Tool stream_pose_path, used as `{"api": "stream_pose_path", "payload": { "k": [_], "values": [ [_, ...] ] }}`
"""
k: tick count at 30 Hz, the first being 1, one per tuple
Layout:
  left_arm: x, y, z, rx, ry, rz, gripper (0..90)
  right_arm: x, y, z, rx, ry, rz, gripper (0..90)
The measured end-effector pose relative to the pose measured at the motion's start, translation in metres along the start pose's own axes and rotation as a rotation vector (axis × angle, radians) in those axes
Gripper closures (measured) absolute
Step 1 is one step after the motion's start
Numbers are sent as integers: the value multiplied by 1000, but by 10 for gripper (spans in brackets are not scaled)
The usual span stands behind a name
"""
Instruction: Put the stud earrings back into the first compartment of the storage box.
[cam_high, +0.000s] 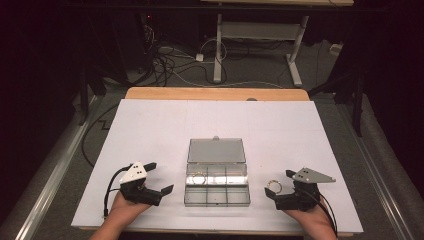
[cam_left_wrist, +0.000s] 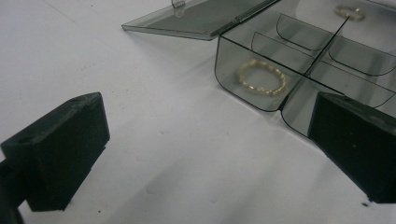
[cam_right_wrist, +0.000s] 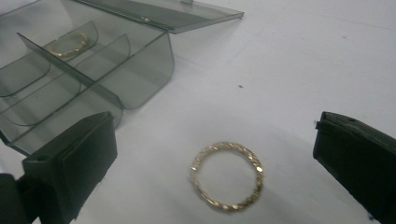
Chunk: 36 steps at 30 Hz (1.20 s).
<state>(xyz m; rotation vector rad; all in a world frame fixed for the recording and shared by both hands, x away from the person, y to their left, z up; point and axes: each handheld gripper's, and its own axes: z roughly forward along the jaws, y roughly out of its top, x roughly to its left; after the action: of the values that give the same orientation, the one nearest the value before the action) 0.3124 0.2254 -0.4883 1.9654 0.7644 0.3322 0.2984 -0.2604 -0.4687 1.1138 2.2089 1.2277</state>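
**Organizer box open mid-table, one ring in it, one ring loose**

Organizer box of clear smoky plastic sits in the middle of the white table, lid flipped flat open on the far side, six compartments showing.

Going left to right: the left gripper rests on the table in the person's left hand, jaws spread wide with nothing between them. In the left gripper view the box sits ahead and off toward the right-side jaw, with its nearest corner just beside that jaw tip, though I can't really tell whether they touch. A gold ring lies flat in the corner compartment closest to those jaws, which is the far-left one in the high view.

Right of the box, a second, thinner gold ring lies flat on the bare table, apart from the box. The right gripper, held in the right hand, has its jaws wide apart too, and this loose ring lies right in the gap between them, touching neither jaw. In that view the box sits ahead past the left-side jaw.
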Motion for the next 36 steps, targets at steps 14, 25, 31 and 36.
{"api": "stream_pose_path", "payload": {
  "k": [14, 25, 31, 36],
  "values": [
    [0, 0, 0, 3, -2, 2, 0, -15, -5, -6, -27, -52, 45, 170],
    [0, 0, 1, 6, -1, 0, 0, -20, -3, 0, 16, -98, 7, 454],
    [0, 0, 1, 6, -1, 1, 0, -21, -4, 4, 50, -95, -17, 607],
    [0, 0, 1, 6, -1, 1, 0, -21, -2, 9, 79, -77, -12, 668]
  ]
}}
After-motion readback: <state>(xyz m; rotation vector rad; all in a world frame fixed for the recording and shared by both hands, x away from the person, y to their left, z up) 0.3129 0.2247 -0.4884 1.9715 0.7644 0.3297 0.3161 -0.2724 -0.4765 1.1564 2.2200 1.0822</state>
